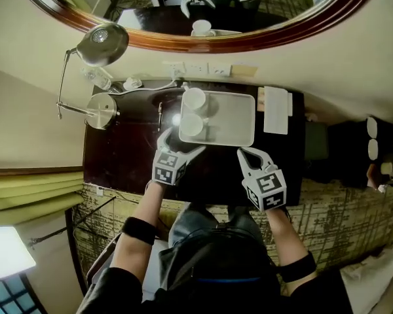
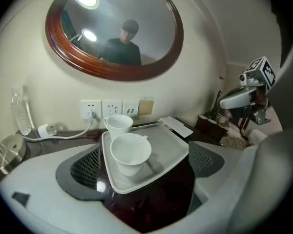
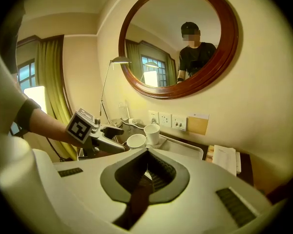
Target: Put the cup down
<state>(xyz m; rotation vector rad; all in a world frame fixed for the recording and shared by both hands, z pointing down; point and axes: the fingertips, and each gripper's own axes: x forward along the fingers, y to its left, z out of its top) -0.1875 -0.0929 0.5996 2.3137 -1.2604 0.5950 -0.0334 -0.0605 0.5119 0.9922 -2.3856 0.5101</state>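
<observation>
The right gripper [image 1: 247,156] is held over the near edge of the dark desk [image 1: 124,152], right of the middle. Its jaws are pressed together and nothing is pinched between them.

The left gripper [image 1: 180,142] is held just to the left of it, over the desk and just in front of the near-left corner of the tray [image 1: 239,120]. Its jaws are spread wide. In the left gripper view the near cup [image 1: 191,125] is framed between them, but it is touched by neither pad.

The near cup is set upright on the tray, at the tray's left edge in its nearer half. The far cup [image 1: 194,99] is set upright just beyond it, in the far-left corner of the tray. The rest of the tray is left bare. The tray itself is laid flat on the far half of the desk.

A pen [image 1: 160,116] is laid on the desk left of the tray. Folded paper sheets [image 1: 276,110] are placed right of the tray, near the far-right corner. A desk lamp [image 1: 103,110] is stood at the far-left corner.

Wall sockets [image 1: 196,69] are mounted behind the far edge. A wood-framed oval mirror [image 1: 249,41] is hung above them.
</observation>
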